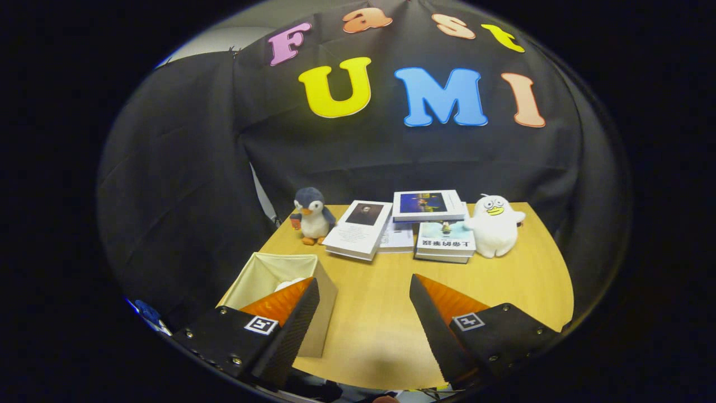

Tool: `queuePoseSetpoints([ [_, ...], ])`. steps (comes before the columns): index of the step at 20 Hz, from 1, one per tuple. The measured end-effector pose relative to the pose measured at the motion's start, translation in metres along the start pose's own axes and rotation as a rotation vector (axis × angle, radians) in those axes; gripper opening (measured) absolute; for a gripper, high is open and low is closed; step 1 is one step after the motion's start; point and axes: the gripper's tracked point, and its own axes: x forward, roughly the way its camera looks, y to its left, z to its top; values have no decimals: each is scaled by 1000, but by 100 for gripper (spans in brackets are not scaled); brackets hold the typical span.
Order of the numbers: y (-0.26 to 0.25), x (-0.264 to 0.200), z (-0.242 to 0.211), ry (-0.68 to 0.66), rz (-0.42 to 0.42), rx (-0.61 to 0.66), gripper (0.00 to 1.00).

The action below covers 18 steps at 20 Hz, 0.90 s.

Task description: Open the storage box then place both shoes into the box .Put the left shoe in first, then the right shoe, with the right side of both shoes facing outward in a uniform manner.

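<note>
The desk [386,313] is pale yellow wood; the storage box [274,274] is cream fabric; the tool [363,313] has orange-and-black fingers [291,313] with black-and-white square markers; a grey-and-white penguin toy [311,215] has orange feet; a white duck toy [495,224] has a yellow beak.

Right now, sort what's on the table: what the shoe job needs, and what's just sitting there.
For the job:
- beige fabric storage box, open-topped, something white inside
- hand-held gripper, fingers open, holding nothing

Just sitting there:
- grey-and-white plush penguin
- white plush duck
- stacked books
- light wooden table
</note>
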Motion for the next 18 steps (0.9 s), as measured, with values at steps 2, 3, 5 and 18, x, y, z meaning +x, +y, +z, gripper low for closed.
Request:
queuePoseSetpoints([
  [2, -25, -20, 6, -42, -35, 9, 98],
  [3, -37, -29, 10, -66, -50, 9, 98],
  [5, -60, -48, 19, -123, -85, 1, 98],
  [18, -137, -144, 56, -444, -252, -45, 97],
])
